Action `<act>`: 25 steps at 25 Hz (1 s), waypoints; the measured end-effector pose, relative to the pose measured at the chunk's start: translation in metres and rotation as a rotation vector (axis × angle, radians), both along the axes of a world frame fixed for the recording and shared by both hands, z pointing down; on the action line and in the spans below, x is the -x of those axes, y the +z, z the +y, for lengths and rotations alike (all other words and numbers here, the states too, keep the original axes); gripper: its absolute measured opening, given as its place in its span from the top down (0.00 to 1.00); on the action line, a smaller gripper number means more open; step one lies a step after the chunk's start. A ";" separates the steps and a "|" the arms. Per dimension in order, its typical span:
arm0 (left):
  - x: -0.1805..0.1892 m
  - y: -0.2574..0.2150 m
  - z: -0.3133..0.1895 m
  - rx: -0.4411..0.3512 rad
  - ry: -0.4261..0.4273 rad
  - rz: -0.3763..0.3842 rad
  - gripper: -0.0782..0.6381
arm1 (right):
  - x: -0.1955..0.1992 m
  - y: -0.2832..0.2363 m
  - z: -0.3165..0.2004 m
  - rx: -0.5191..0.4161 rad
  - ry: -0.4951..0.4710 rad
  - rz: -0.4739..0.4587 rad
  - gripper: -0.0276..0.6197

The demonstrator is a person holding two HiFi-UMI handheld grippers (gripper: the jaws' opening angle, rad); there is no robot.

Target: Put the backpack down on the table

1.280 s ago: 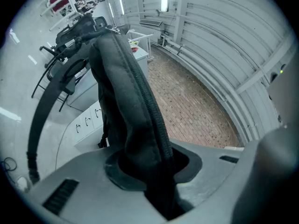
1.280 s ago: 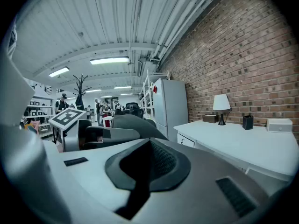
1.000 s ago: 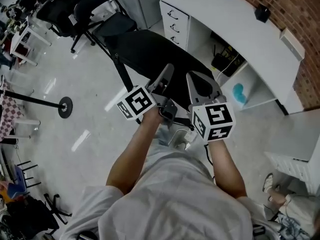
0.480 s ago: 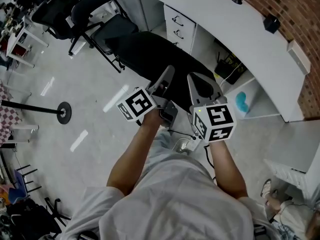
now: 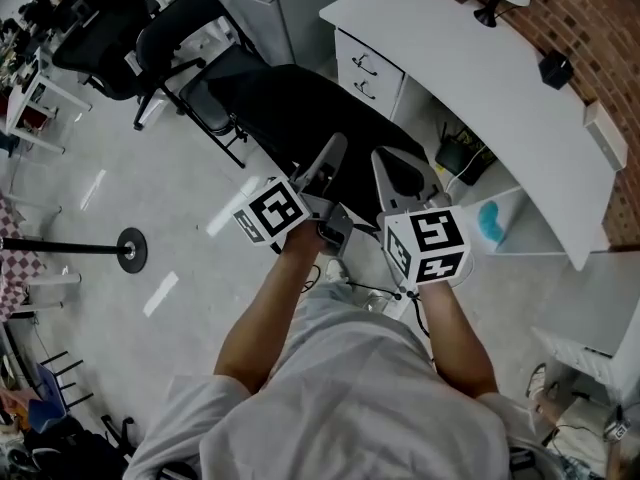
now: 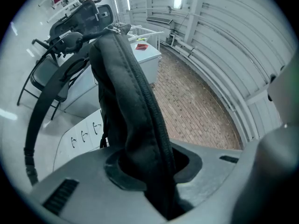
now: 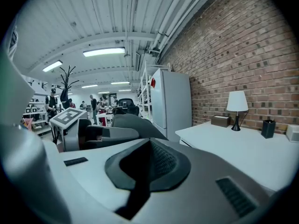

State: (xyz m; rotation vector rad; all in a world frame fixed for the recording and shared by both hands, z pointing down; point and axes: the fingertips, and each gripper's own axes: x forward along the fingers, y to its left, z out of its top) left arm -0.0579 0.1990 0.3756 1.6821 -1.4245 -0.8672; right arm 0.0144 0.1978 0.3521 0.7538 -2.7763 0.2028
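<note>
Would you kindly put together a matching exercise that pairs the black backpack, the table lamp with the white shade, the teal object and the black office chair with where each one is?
Things:
1. black backpack
2. table lamp with a white shade
3. teal object
4. black office chair

Places:
A. standing on the floor
B. on top of the white desk
C. clamped between the jaws of the left gripper
D. in an open compartment under the desk

Pairs: 1-C, 2-B, 3-D, 4-A.
</note>
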 end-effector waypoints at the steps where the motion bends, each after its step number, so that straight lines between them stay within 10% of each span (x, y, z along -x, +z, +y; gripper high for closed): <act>1: 0.008 0.000 -0.006 0.000 0.004 0.003 0.75 | 0.008 0.000 -0.005 -0.001 0.004 0.002 0.95; 25: 0.074 -0.007 -0.082 -0.024 0.077 0.024 0.75 | 0.068 -0.017 -0.071 -0.053 0.061 0.000 0.95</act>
